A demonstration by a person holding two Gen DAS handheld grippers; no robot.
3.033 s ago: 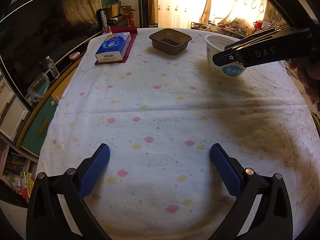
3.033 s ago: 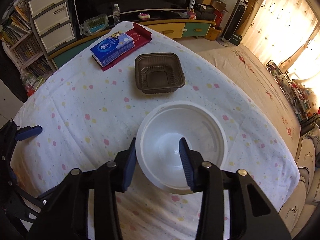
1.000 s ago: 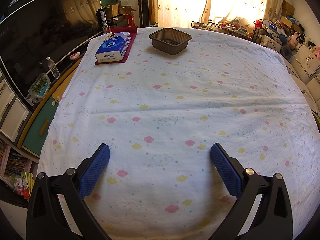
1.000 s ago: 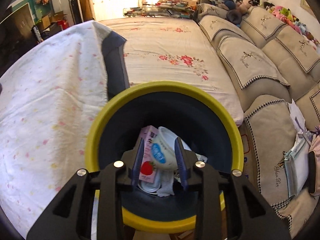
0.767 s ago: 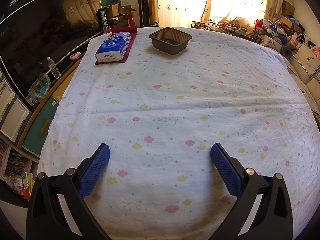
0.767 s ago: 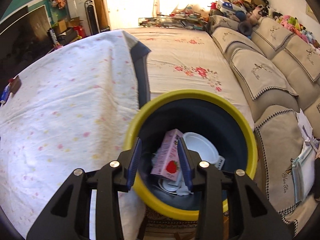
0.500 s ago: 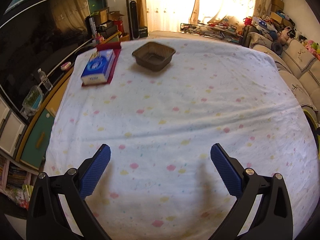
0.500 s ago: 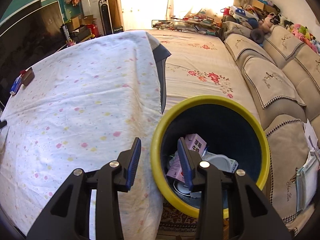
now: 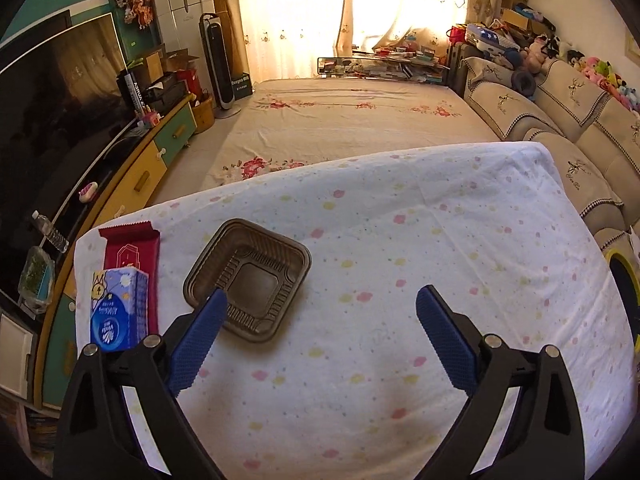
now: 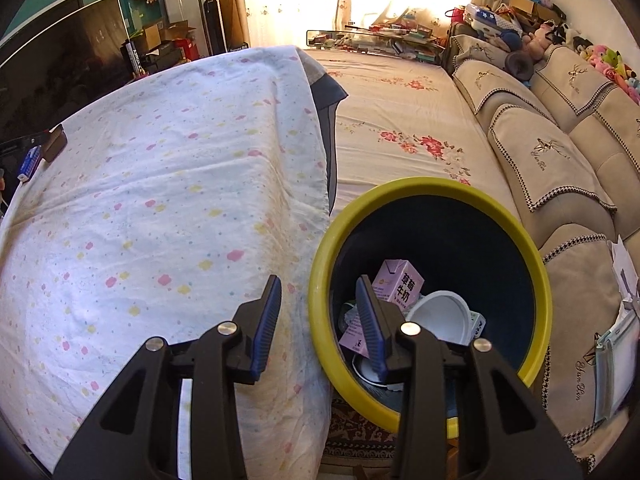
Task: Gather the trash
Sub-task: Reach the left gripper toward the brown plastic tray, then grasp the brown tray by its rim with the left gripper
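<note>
A brown plastic food tray [image 9: 248,278] lies on the white spotted tablecloth [image 9: 400,280]. My left gripper [image 9: 320,312] is open and empty; its left fingertip overlaps the tray's near corner in the view. My right gripper [image 10: 318,304] is open and empty, above the table edge beside a yellow-rimmed trash bin [image 10: 516,232]. The bin holds a white bowl [image 10: 438,314], a purple milk carton [image 10: 398,282] and other trash.
A blue tissue pack [image 9: 116,312] lies on a red packet [image 9: 132,250] left of the tray. A TV cabinet [image 9: 132,176] runs along the left. A sofa [image 10: 560,152] and a floral rug [image 10: 400,128] lie beyond the bin.
My left gripper has moved forward across the table to the brown tray. My right gripper dropped the white bowl into the bin and drew back toward the table edge.
</note>
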